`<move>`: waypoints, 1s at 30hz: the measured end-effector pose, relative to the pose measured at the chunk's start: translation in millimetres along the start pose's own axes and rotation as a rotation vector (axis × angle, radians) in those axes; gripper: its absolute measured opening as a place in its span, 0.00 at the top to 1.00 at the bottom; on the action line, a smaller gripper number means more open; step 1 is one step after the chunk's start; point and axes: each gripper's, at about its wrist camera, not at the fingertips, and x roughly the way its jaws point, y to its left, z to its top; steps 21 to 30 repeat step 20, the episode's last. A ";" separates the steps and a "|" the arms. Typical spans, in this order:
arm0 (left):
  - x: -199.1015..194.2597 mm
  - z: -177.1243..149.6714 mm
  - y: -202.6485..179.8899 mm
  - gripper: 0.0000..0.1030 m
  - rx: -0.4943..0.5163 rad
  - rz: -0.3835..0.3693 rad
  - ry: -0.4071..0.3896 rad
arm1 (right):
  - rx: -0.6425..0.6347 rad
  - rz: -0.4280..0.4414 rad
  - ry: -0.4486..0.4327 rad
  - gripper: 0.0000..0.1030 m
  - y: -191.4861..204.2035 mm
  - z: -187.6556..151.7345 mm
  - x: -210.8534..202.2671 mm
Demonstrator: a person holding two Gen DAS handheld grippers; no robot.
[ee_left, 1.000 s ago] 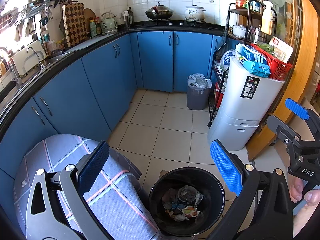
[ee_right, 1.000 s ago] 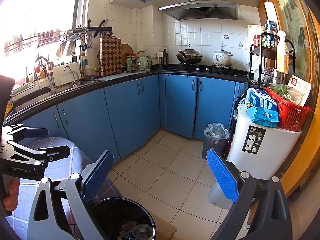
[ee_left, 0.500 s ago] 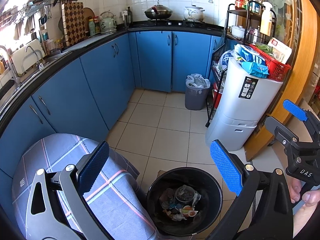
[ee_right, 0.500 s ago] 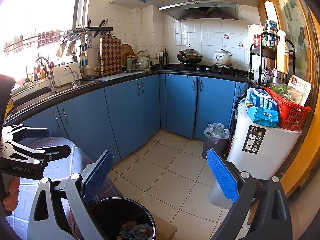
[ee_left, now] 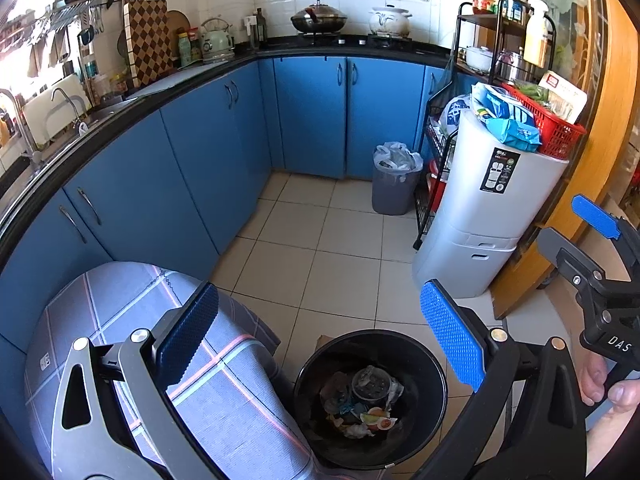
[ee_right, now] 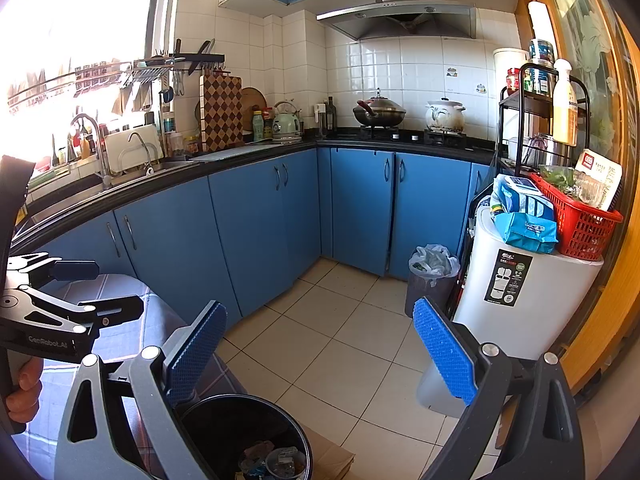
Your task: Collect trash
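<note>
From the left wrist view, your left gripper (ee_left: 320,340) is wide open and holds nothing. Right under it stands the black bin (ee_left: 424,354), with trash (ee_left: 362,402) at the bottom: a clear plastic cup, crumpled wrappers and scraps. That stuff looks light and soft, and the cup would likely squash if you squeeze hard. The bin itself looks stiff and light, I think, and its smooth wall may slip. The thin top rim is the best place to grab it, one finger inside and one outside. Just left of the bin, touching it, is a round stool with a checked cloth cover (ee_left: 132,340). It crowds that side, so come from the open floor side. Your right gripper (ee_left: 592,240) shows at the right edge, open too.

From the right wrist view, your right gripper (ee_right: 320,348) is spread wide and empty. The black bin (ee_right: 292,424) sits low in the picture, with flat cardboard (ee_right: 332,460) under or beside it; I cannot tell which. Farther off, by the blue cupboards, a grey bin with a plastic bag (ee_right: 432,276) stands close beside a tall white container (ee_right: 520,304) topped with a red basket (ee_right: 580,220). The bag is soft and floppy. The floor between is open.
</note>
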 end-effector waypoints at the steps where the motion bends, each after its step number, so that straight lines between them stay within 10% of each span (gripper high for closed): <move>1: -0.4 -0.1 0.0 0.04 0.004 0.003 0.000 | 0.000 0.000 -0.001 0.10 -0.2 0.0 0.0; 30: -1.6 -3.6 3.3 0.04 0.009 0.027 0.004 | -0.001 0.003 -0.003 0.10 0.1 -0.1 -2.1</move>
